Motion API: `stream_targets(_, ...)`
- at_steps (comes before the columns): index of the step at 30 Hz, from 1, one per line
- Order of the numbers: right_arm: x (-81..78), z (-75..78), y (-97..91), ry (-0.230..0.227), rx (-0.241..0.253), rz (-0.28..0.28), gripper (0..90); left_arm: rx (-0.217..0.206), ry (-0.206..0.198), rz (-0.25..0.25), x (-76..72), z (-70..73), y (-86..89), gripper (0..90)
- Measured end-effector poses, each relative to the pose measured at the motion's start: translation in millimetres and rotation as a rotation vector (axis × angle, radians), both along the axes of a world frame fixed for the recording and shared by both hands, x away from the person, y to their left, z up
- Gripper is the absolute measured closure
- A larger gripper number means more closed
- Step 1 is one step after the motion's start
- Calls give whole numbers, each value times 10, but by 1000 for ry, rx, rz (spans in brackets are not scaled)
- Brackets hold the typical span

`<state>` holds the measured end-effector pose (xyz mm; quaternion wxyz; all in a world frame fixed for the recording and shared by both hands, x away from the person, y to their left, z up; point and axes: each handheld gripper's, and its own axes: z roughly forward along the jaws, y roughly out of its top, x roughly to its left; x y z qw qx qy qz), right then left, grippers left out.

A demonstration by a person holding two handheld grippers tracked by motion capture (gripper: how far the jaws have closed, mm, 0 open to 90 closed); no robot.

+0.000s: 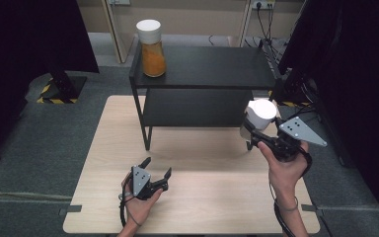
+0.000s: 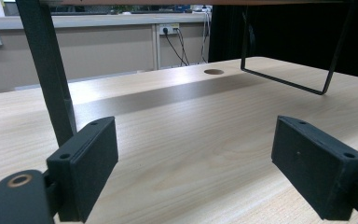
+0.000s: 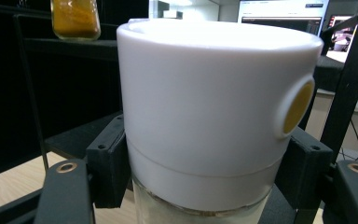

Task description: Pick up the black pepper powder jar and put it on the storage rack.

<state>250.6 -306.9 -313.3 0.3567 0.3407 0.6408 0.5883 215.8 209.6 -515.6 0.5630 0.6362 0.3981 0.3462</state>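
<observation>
Right gripper [image 1: 252,132] clamped on a white-lidded jar [image 3: 214,116], jaws pressing from both sides just under the lid, jar upright between them beside the black shelf [image 1: 202,69]. Left gripper [image 1: 154,174] wide open, empty, low over the table [image 1: 202,197]. Probably glass below the lid: stiff, smooth, breakable, fairly heavy. Best gripped at the neck under the lid's rim.
</observation>
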Motion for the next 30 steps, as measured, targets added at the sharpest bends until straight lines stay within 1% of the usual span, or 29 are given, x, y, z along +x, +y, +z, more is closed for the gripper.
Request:
stream_targets(11,22,130,12,-11,10,-5,307,2,-1,1,-2,0,-3,138)
stream_targets(14,26,152,20,-14,18,-1,307,3,0,1,-1,2,-4,138)
stream_targets(21,43,218,38,-24,19,6,307,4,0,0,0,3,-3,138)
stream_targets(30,56,303,42,-40,31,2,306,5,0,0,0,4,-5,138)
